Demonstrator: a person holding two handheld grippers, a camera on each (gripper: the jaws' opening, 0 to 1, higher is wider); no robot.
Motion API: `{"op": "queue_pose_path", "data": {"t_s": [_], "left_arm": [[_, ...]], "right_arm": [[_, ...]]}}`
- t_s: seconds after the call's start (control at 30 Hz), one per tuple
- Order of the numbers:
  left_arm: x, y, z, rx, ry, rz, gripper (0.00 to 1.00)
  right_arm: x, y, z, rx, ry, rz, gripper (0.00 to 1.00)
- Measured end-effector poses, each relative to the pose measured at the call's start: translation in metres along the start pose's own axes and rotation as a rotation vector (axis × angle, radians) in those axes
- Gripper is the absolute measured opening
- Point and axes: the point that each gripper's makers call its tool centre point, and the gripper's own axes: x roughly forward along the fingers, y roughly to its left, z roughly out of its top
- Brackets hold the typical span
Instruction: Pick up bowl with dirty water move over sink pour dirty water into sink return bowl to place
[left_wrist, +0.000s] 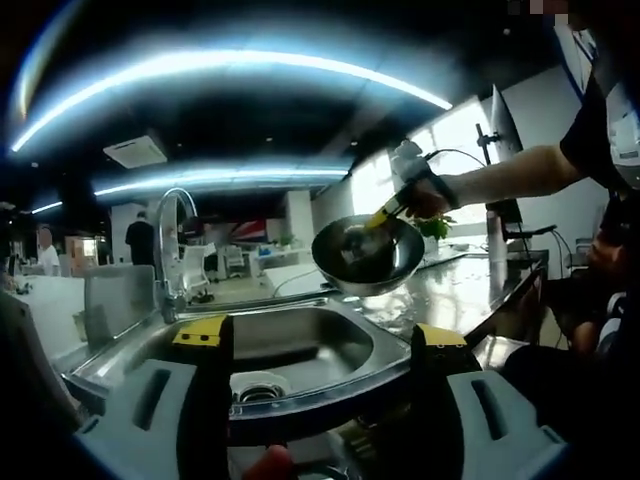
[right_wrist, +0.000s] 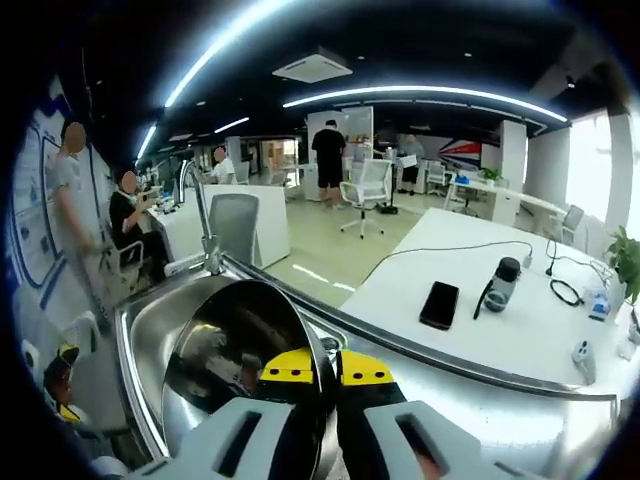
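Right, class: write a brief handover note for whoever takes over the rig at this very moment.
Right gripper: jaws shut on the rim of the bowl, holding it tilted in the air at the sink edge.
Left gripper: jaws open, holding nothing, facing the basin and its drain.
Done: bowl picked up and brought to the sink. Whether water is still inside, I cannot tell.
Left: finish the pour into the basin, then return the bowl to its place on the counter.

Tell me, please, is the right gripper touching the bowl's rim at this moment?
Touching. In the right gripper view, the right gripper's yellow-tipped jaws close on either side of the bowl's rim, one inside, one outside, with no gap visible.
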Motion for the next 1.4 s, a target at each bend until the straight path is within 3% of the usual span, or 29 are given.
{"op": "queue_pose_path", "data": {"t_s": [0.43,0.67,0.77,1.4], "left_arm": [[-0.001,-0.001,-0.004,-0.037,-0.003,-0.003,0.71],[0.0,-0.007,-0.009,-0.031,0.006,-0.017,0.71],[-0.001,-0.004,-0.007,-0.026,0.002,-0.01,0.71],[-0.004,0.0,-0.012,-0.043,0.002,-0.009,0.7]], "right_arm": [[0.019,0.021,0.011,-0.108,-0.038,0.004,0.0],[0.021,0.025,0.014,-0.141,-0.049,-0.012,0.0],[0.02,0.028,0.015,-0.213,-0.073,-0.02,0.0],[0.026,0.041,0.026,-0.317,-0.096,-0.078,0.0]]}}
